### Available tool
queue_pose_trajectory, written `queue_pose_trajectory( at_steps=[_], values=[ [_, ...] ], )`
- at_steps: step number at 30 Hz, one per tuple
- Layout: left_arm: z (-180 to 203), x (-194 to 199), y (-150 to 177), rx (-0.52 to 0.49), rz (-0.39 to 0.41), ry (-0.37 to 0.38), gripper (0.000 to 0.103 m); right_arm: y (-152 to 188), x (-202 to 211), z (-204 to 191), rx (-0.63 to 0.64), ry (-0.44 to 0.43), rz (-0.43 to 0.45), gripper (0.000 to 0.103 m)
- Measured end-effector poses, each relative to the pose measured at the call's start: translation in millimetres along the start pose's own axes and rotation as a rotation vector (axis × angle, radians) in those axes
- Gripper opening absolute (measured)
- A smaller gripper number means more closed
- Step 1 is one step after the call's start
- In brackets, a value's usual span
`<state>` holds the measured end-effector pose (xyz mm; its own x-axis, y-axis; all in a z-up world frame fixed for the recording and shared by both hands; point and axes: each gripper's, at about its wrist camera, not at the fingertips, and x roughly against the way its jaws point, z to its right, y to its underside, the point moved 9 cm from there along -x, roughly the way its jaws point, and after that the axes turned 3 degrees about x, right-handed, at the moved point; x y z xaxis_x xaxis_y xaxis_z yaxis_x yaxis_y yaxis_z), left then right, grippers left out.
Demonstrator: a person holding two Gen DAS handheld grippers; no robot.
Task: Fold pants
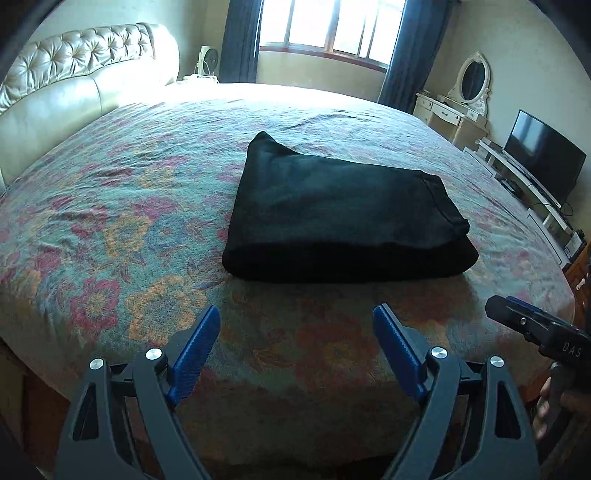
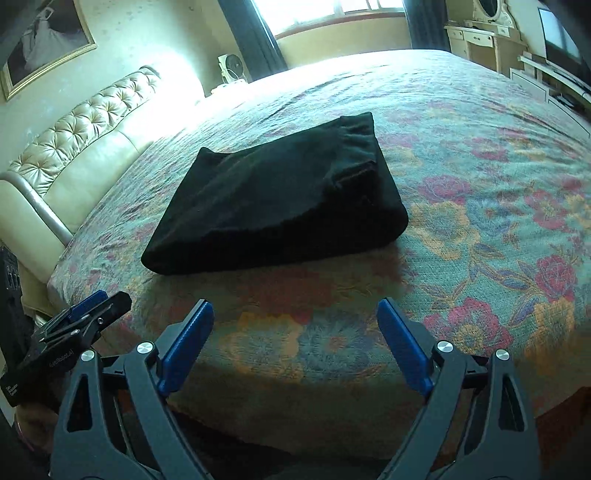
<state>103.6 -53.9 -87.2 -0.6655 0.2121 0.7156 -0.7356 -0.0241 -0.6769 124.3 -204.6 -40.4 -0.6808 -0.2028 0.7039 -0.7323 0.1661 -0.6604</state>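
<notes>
A: Daylight floods through the window [image 1: 332,26], blowing out the headboard [image 1: 162,51] and the bed's [image 1: 110,206] far edge.
B: Near side's dim, shadowed. Fisheye bends the edges; corners go black. Focus stays sharp.

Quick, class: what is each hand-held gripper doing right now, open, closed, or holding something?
Left hand-held gripper: open, holding nothing.
Right hand-held gripper: open, holding nothing; the folded black pants lie untouched.

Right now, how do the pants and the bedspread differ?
The pants are plain black; the bedspread is a faded floral print. The pants are folded into a thick stack; the bedspread lies spread in one layer. The pants cover a small patch; the bedspread covers the bed. Both lie untouched.
</notes>
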Motion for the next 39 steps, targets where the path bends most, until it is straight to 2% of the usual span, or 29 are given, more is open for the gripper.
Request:
queue_pose_trajectory(
  at_steps=[2, 6, 13, 23, 39],
  values=[
    [2.0, 3.1, 0.7, -0.017, -0.004, -0.028, 0.083, -1.2, 6.4, -10.1, 0.021, -0.008, 0.01, 0.091],
    [6.6, 12.5, 1.4, -0.021, 0.011, -0.038, 0.083, 2.0, 16.6, -19.5, 0.022, -0.022, 0.017, 0.091],
    [15.2, 25.4, -2.8, -0.019, 0.05, -0.031, 0.086, 8.7, 26.1, -23.1, 0.028, -0.017, 0.016, 0.091],
    [20.5, 27.9, -2.7, -0.024, 0.06, -0.059, 0.086, 10.8, 26.7, -22.5, 0.029, -0.018, 0.007, 0.091],
    [22.5, 27.7, -2.6, -0.022, 0.061, -0.049, 0.087, 13.0, 27.1, -24.1, 0.032, -0.017, -0.002, 0.091]
  ],
)
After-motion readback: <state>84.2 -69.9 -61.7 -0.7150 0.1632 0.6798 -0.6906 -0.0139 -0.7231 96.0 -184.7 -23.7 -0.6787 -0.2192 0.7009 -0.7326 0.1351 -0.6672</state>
